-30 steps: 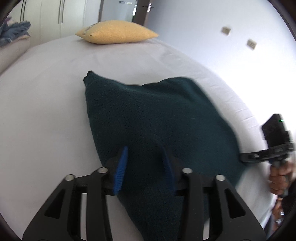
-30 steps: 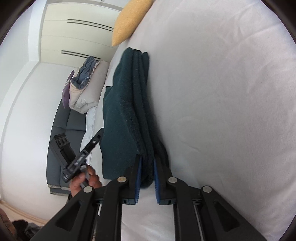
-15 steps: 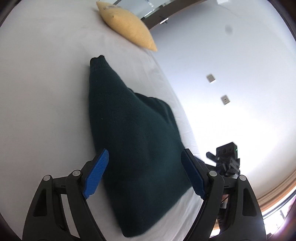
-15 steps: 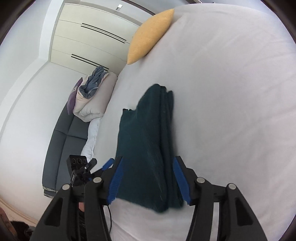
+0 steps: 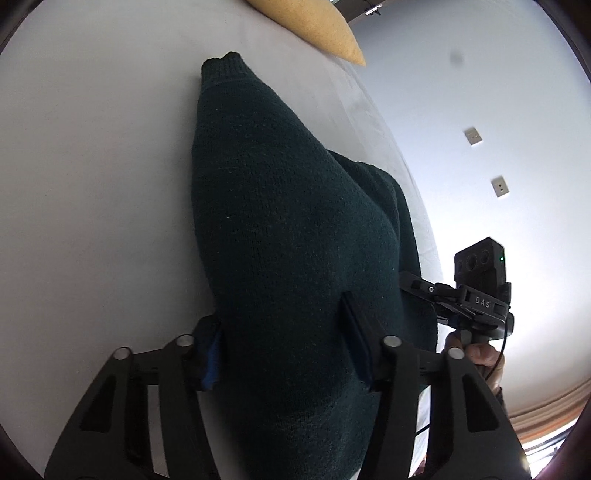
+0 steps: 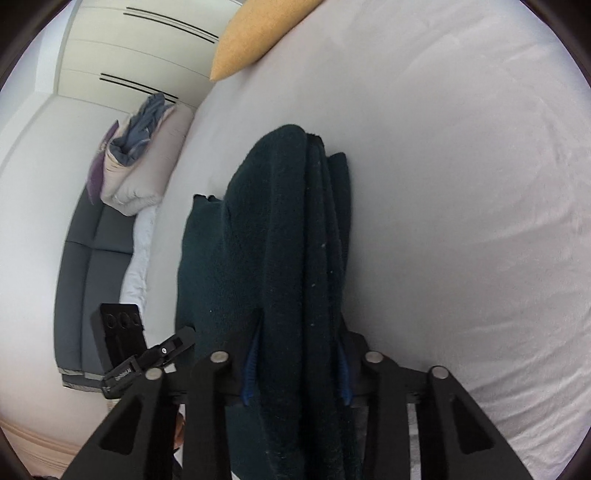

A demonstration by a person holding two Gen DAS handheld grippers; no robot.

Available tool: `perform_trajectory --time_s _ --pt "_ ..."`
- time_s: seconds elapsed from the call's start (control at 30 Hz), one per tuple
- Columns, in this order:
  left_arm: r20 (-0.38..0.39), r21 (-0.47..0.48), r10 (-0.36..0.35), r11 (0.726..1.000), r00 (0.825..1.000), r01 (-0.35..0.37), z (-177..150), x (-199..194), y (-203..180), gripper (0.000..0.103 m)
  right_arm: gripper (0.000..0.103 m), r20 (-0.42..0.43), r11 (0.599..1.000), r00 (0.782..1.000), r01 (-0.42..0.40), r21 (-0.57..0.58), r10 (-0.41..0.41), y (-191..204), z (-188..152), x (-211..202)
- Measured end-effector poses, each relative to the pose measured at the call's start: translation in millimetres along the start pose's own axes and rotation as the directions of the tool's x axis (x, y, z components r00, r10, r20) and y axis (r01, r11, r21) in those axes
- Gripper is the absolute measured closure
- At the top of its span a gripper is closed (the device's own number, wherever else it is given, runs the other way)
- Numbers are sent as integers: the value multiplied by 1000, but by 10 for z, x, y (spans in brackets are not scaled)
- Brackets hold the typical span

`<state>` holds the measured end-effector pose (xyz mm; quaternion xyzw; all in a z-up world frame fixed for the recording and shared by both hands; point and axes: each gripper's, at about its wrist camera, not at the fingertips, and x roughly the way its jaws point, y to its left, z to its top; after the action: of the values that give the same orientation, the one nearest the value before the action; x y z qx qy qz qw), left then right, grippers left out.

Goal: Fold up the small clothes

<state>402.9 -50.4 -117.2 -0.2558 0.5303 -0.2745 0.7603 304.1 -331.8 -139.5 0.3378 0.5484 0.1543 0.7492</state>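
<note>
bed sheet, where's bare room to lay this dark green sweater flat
Bare white bed sheet lies right of the dark green sweater, up toward the yellow pillow. The left wrist view shows another bare stretch on the sweater's other side. It is crowded at the near edge, where left gripper and right gripper grip the sweater.

Both wrist cameras sit close over the dark green sweater (their shared subject), facing along it toward the yellow pillow.

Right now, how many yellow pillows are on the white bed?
1. The yellow fabric pillow lies at the far end of the white bed, beyond the dark green knitted sweater. Others may lie out of view.
</note>
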Motion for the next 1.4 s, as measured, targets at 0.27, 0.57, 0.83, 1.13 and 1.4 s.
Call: perform_trajectory --time_s 0.27,0.57,0.83,1.13,1.4 --pt "39 124 109 986 993 -113 -120 -372 -323 70 79 108 961 983 167 -220 -146 686 -324 -292" --pt "175 269 275 910 945 -315 -636 -1474 -547 70 79 174 901 977 180 -395 -119 1702 -1260 -326" --pt "212 243 371 876 904 -417 -1231 -2227 -165 70 79 83 907 993 106 -409 -79 2067 -1785 147" --pt "137 152 402 895 906 -420 -1448 -2050 631 65 79 10 933 987 154 -325 -160 1799 -1885 802" --pt "164 93 334 932 928 -352 -1437 -1969 911 37 65 20 966 999 51 -255 -48 1400 -1854 852"
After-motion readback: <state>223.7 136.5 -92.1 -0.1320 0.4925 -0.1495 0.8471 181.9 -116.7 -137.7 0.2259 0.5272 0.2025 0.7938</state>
